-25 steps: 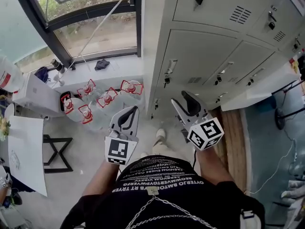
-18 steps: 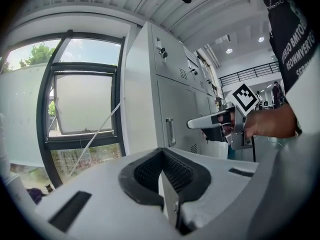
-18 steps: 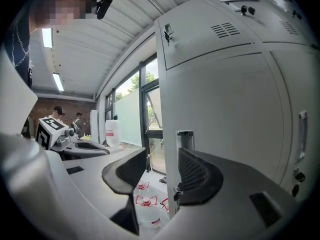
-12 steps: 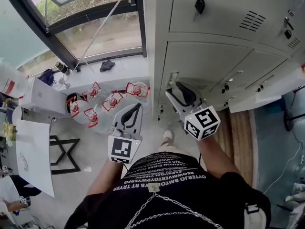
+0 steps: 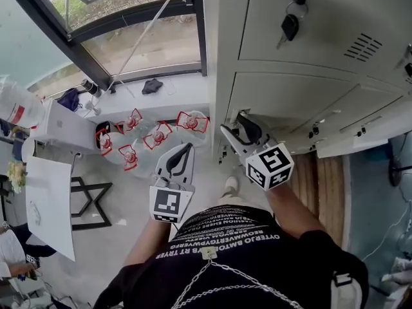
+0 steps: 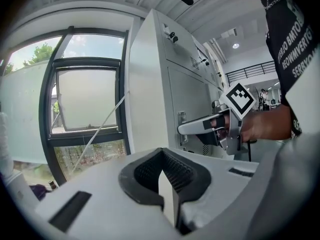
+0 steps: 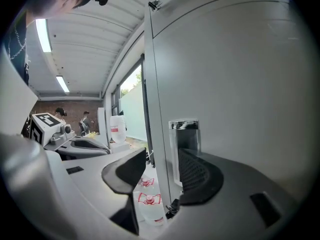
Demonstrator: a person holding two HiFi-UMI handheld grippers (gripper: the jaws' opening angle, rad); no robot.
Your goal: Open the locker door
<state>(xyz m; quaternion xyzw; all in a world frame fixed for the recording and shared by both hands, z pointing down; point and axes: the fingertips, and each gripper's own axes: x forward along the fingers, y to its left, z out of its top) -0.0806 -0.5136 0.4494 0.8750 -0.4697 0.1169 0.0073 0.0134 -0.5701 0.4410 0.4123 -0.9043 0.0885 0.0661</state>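
Note:
The grey locker door (image 5: pixel 290 98) is closed, and its metal handle plate (image 7: pixel 184 134) sits near its left edge. My right gripper (image 5: pixel 235 125) is open right at that handle. In the right gripper view its jaws (image 7: pixel 162 166) stand apart: the ribbed right pad covers the handle's lower part, while the left one is off the cabinet's side. The left gripper view shows the same gripper (image 6: pixel 200 126) level with the handle (image 6: pixel 182 126). My left gripper (image 5: pixel 187 148) hangs back over the floor, shut with nothing in it.
Keys (image 5: pixel 291 24) hang from the locker above. Several water bottles with red handles (image 5: pixel 154 137) stand on the floor left of the lockers, under the window (image 5: pixel 141 44). A black folding stool (image 5: pixel 84 201) and a white table (image 5: pixel 48 205) are further left.
My right gripper has risen and moved in to the locker handle. The left gripper has barely moved. The lockers have drawn nearer in the head view.

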